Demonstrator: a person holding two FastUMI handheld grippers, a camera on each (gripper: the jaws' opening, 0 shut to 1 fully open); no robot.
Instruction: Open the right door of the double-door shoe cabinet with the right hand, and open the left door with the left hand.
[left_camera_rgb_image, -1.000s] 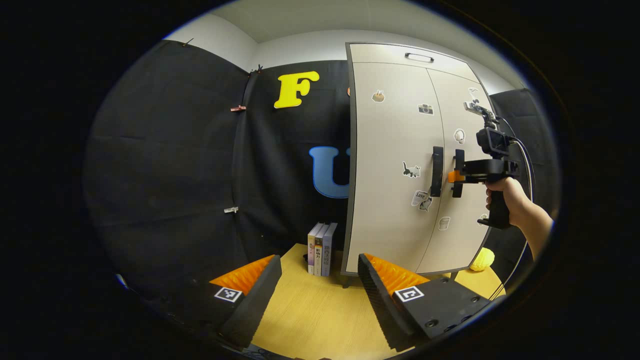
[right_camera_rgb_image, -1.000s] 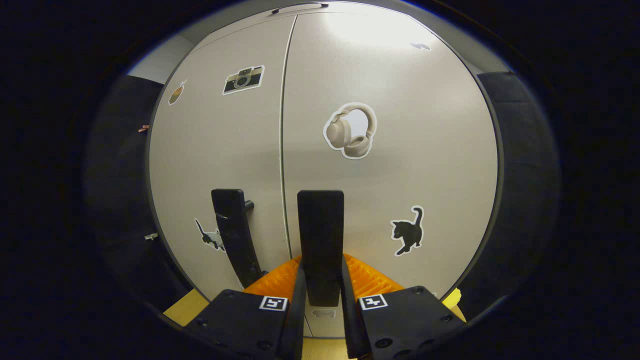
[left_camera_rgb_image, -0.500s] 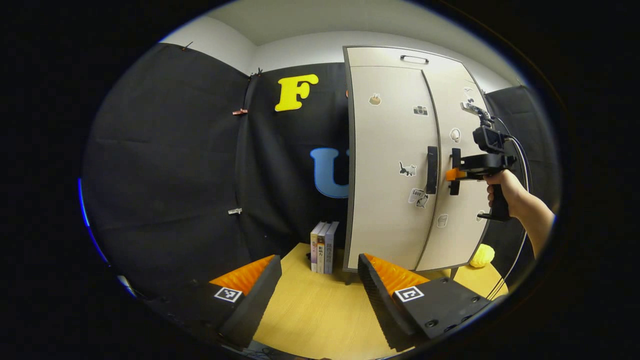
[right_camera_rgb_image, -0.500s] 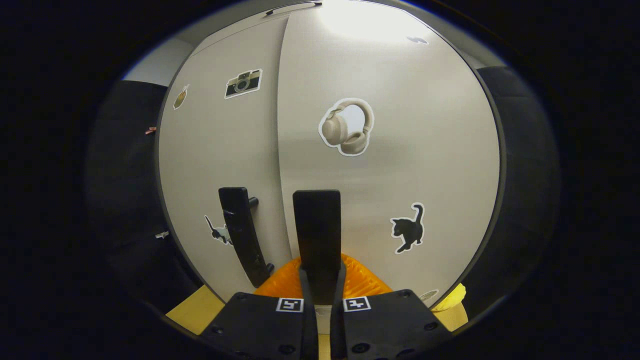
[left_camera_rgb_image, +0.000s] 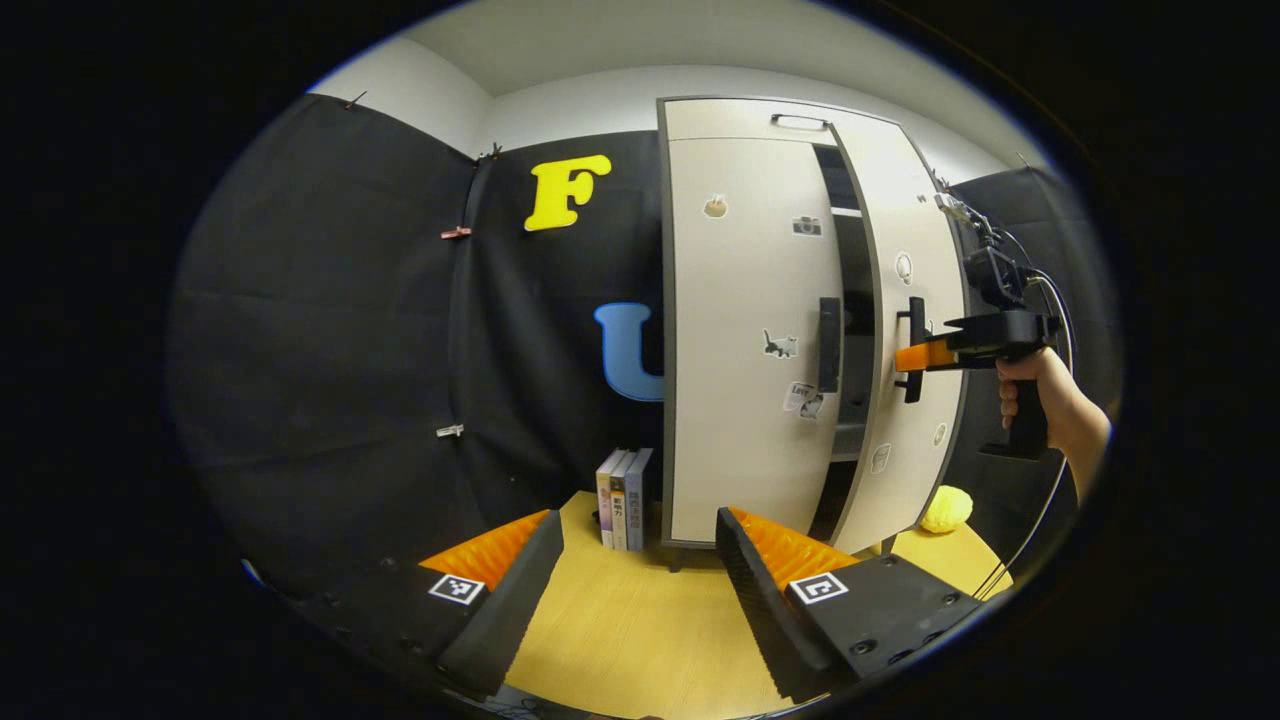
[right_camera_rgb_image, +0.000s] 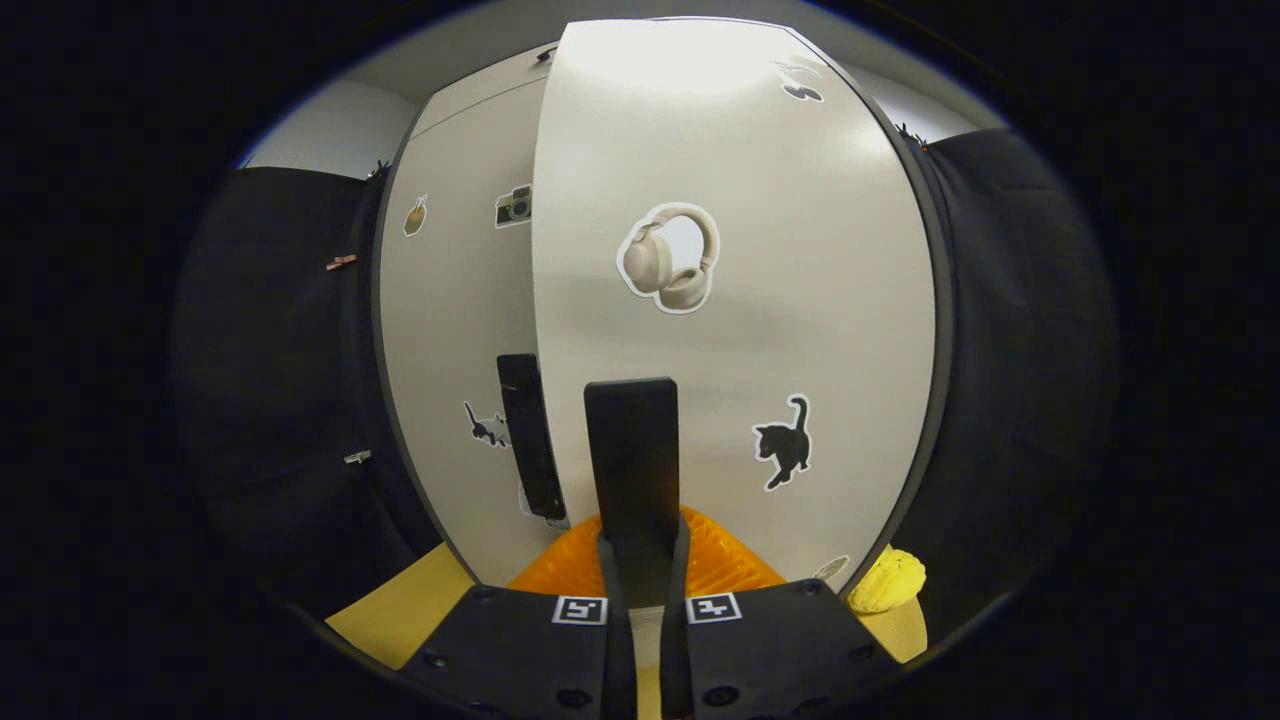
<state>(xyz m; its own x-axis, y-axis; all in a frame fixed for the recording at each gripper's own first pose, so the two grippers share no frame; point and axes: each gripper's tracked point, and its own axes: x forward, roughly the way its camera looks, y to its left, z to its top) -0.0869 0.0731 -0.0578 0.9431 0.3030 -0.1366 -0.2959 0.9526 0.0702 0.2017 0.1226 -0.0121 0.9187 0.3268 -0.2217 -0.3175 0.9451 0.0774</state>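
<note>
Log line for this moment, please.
right claw shut on right handle | right door ajar | left claw open, idle | left door shut

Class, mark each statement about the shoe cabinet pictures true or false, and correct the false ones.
1. The right door stands partly open. True.
2. The right claw is shut on the right door's handle. True.
3. The left claw grips the left door's handle. False: it is open, well short of the cabinet.
4. The left door is swung wide open. False: it is closed.
5. Books stand beside the cabinet. True.
</note>
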